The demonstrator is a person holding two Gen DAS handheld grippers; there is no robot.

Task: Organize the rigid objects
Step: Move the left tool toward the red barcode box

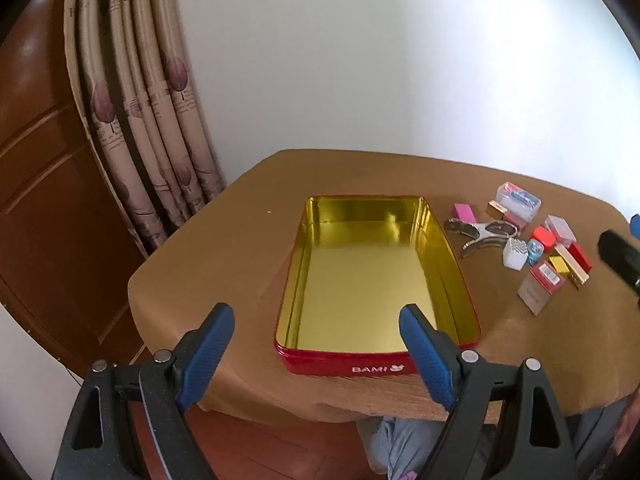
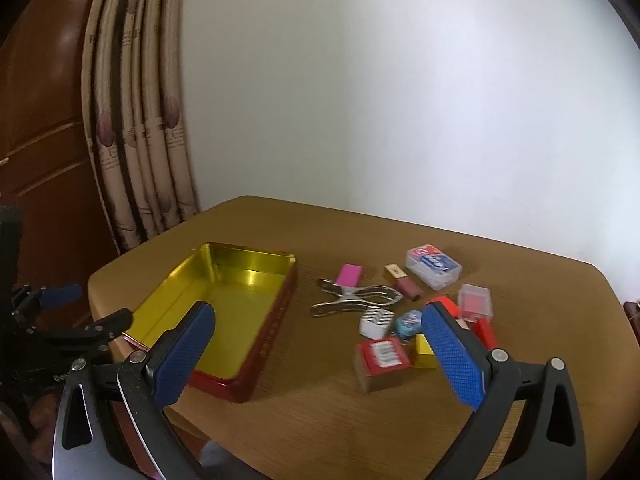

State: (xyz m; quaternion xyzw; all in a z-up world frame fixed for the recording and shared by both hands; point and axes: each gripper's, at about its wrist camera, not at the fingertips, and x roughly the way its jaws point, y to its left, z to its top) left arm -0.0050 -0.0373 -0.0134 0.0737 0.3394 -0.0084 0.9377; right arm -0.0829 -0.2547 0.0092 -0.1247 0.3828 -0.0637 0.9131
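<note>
Above the worktop (image 2: 320,420) | both my jaws wide, empty | tin (image 1: 372,276) bare; small objects (image 2: 404,312) clustered beside it | I should isolate one edge piece, then close squarely.

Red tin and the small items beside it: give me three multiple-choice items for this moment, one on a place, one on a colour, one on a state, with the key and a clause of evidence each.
1. Where is the metal clip relative to the red tin?
A. inside it
B. on the table beside it
C. under it

2. What colour is the tin's inside?
A. gold
B. white
C. blue

3. What state is the right gripper in?
A. shut on the pink block
B. shut on nothing
C. open and empty

Key: 1 B, the clip lies on the table among the small boxes; 2 A, floor and walls shine gold; 3 C, its blue pads stand wide apart, the pink block lying free.
</note>
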